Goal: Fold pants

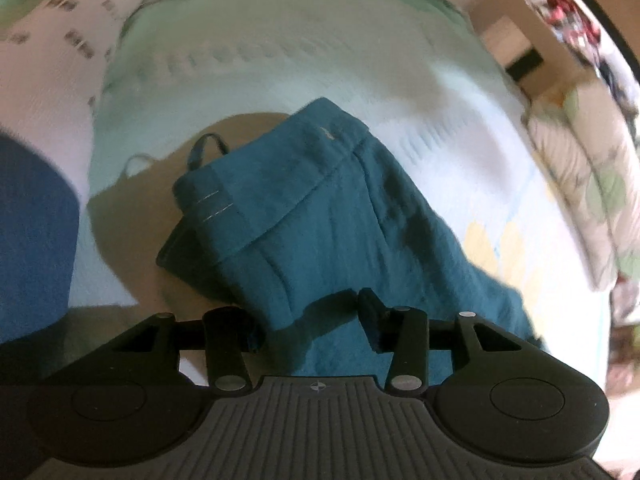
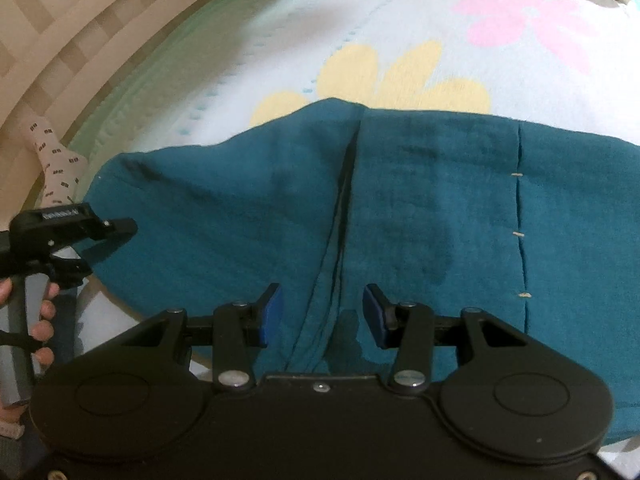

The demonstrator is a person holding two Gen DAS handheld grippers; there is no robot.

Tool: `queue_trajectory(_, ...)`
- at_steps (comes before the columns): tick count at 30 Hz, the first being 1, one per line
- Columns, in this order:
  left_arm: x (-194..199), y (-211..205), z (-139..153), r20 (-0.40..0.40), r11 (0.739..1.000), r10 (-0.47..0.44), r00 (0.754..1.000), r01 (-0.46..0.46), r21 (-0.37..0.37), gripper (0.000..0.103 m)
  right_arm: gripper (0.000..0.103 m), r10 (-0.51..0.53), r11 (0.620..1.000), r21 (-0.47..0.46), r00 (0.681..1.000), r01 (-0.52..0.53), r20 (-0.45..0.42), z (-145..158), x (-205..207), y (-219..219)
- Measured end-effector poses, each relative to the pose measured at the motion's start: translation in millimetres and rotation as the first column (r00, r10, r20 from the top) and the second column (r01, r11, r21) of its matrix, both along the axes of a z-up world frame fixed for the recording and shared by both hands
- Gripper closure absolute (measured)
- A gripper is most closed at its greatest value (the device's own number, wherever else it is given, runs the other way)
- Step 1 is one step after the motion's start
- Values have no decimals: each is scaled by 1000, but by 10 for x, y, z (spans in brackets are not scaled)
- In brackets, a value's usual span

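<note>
The teal woven cotton pants (image 2: 400, 208) are spread on the pale flower-printed bedspread (image 2: 400, 40), their long axis running crosswise to both grippers. The right gripper (image 2: 323, 312) is held spread directly above a raised lengthwise fold, cloth lying between the jaws but not pinched. The left gripper (image 1: 308, 320) is likewise spread over the near edge by the waistband (image 1: 256, 184), gripping nothing.

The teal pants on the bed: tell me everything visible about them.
The teal pants are a soft, slightly crinkled woven fabric, lying mostly flat on the flower-printed bedspread. A dark fold line runs down the middle; a stitched seam with pale thread tacks crosses one side. The left wrist view shows a wide hem or waistband and a small loop. Both the left gripper and the right gripper hang open above the cloth, not pinching it.
</note>
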State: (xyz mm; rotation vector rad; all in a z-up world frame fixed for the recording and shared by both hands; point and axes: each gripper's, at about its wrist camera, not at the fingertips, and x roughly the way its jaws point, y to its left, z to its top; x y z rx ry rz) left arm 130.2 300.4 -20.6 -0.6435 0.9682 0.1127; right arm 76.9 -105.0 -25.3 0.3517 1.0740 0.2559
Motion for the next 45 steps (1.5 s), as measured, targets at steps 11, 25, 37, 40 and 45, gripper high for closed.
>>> queue_trajectory(11,-60,-200,285,49,990,-35,998,28,137,97,82,44,999,-3,998,-44,-37,-177,-42,114)
queue_trajectory(25,-477,-2547,1431,234,690,-657,717,447,570,98,75,-249,967,70,968,246,34,144,-470,-1353)
queue_trajectory(37,-837,-3691,323,-52,391,-881,469,788,476,92,73,-466,880,88,884,467,-35,50,-749,-2278)
queue_trajectory(40,-831,-3682,447,-42,378,-889,455,784,492,89,72,-432,894,124,902,432,-27,58,-706,-2200)
queue_trajectory(45,-872,-3421,730,28,428,-880,475,765,482,88,45,-350,925,155,937,347,-4,27,-547,-2005)
